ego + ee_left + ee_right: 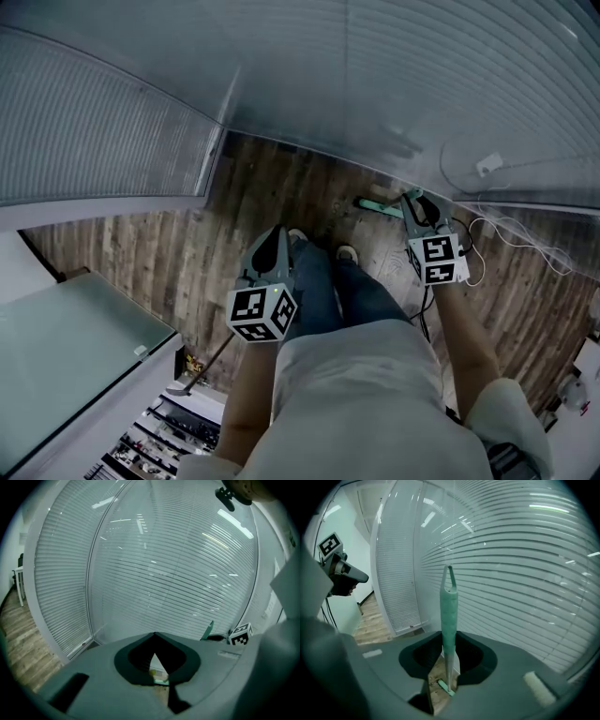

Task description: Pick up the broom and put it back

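Observation:
The broom stands upright by the blind-covered glass wall, its green head (374, 203) on the wooden floor. In the right gripper view its green handle (449, 606) rises between the jaws, with the head (445, 686) on the floor below. My right gripper (411, 201) (449, 645) is shut on the handle. My left gripper (277, 234) (153, 634) hangs free over the person's legs, its jaw tips meeting with nothing held. The left gripper view shows the broom handle (208, 631) beside the right gripper's marker cube (241, 634).
A glass wall with blinds (403, 84) curves round the far side. A glass-topped table (75, 356) fills the lower left. White cables (511, 239) lie on the floor at the right under a wall socket (487, 165). The person's feet (345, 253) stand between the grippers.

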`<state>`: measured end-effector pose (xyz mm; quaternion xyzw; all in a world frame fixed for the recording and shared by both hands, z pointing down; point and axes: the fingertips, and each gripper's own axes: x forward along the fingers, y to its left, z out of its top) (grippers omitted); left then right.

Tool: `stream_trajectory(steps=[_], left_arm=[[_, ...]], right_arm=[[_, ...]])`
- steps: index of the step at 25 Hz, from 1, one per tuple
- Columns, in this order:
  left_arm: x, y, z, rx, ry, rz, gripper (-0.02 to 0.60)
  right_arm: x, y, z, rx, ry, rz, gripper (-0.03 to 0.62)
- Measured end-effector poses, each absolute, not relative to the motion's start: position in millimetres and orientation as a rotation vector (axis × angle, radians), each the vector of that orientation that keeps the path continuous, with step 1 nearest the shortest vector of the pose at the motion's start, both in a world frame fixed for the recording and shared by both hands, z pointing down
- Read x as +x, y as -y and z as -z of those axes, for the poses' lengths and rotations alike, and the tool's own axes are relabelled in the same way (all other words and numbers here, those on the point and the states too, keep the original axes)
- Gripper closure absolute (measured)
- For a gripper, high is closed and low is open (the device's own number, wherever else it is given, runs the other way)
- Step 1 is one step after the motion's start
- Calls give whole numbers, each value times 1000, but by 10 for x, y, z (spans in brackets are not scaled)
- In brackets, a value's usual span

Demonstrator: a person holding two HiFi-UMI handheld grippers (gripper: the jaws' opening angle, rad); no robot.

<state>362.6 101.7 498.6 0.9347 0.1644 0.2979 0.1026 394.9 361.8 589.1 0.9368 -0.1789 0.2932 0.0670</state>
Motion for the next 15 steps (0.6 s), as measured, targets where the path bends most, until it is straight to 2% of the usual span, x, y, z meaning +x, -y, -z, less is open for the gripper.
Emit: stream_trajectory(steps=[15], left_arm=[[4059,-938,-5200,2736,-633,-928,575]], right_arm=[[4180,-3331,-6411,2830,396,-999,496]])
